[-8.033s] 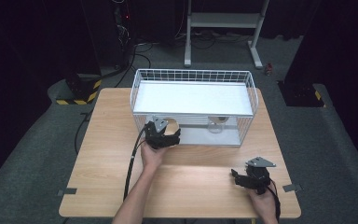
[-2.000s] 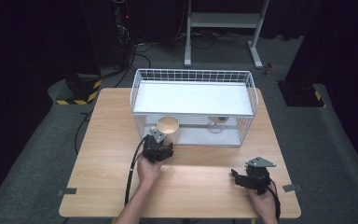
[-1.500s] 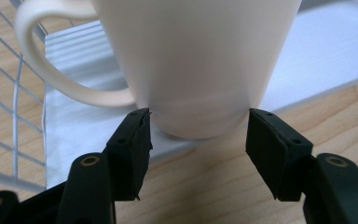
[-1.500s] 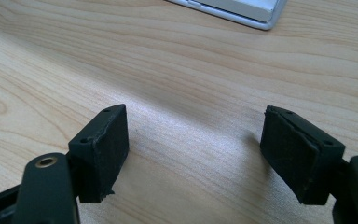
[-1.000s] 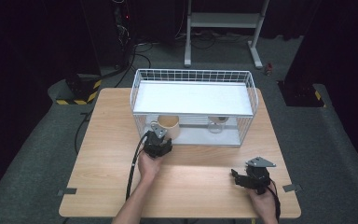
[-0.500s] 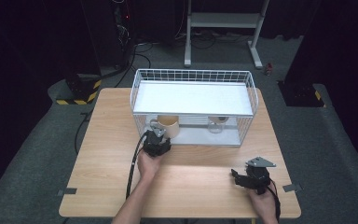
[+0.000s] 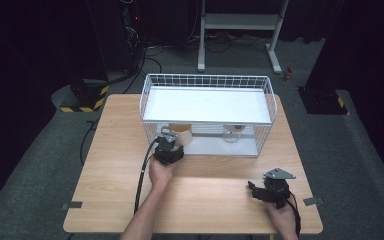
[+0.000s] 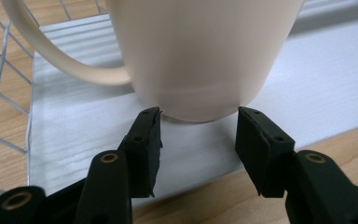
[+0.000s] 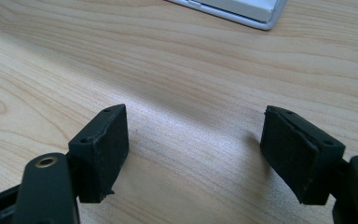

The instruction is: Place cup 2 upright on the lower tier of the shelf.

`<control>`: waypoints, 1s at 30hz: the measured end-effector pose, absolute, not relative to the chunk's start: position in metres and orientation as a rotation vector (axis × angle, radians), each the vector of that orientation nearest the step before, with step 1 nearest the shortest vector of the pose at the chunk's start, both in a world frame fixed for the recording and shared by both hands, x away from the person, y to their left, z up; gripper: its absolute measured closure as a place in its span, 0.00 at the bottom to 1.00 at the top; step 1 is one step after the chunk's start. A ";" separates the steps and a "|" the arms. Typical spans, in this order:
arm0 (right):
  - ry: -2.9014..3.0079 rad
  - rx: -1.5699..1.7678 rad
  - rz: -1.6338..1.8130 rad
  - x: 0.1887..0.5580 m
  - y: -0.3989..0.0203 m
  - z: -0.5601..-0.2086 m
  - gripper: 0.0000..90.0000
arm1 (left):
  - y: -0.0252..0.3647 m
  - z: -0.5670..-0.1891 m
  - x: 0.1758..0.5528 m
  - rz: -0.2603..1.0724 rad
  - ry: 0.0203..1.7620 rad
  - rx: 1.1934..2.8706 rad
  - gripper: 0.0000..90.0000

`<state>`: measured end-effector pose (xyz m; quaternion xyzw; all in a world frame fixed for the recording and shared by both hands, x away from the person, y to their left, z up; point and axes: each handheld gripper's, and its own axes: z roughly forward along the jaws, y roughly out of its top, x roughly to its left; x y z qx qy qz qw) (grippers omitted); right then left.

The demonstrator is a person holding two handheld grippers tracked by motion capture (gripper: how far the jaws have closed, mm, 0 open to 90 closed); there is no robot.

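Observation:
A cream mug [image 7: 181, 133] stands upright on the lower white shelf of a wire rack [image 7: 207, 80], at its front left. My left gripper [image 7: 172, 141] reaches in from the front and is shut on the mug low down. In the left gripper view the two pads [image 8: 145, 140] sit against the mug [image 8: 200, 56] at either side of its base, and its handle points left. My right gripper [image 7: 254, 189] rests on the table [image 7: 115, 150] near the front right. It is open, with bare wood [image 9: 196, 84] between its pads [image 9: 105, 149].
A small clear glass [image 7: 233, 134] stands on the same lower shelf, right of the mug. The rack's white upper shelf [image 7: 207, 105] covers both. Wire sides [image 8: 0, 93] close the rack on the left. Cables trail from both grippers toward the table's front edge.
Two seconds ago the mug was tilted and higher at the rack's front; now it stands upright on the lower shelf. The left hand barely shifted in the last second. The right gripper stayed put.

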<state>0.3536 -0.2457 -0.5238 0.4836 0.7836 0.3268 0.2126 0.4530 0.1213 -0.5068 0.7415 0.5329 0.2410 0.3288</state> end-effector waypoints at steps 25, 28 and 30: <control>2.176 1.343 0.908 0.354 -0.246 -0.524 0.26 | 0.116 -0.508 0.468 0.638 1.398 1.922 0.60; 2.176 1.343 0.908 0.354 -0.246 -0.524 0.26 | 0.116 -0.508 0.468 0.637 1.401 1.917 0.61; 2.176 1.343 0.908 0.354 -0.246 -0.524 0.26 | 0.116 -0.508 0.468 0.637 1.400 1.916 0.60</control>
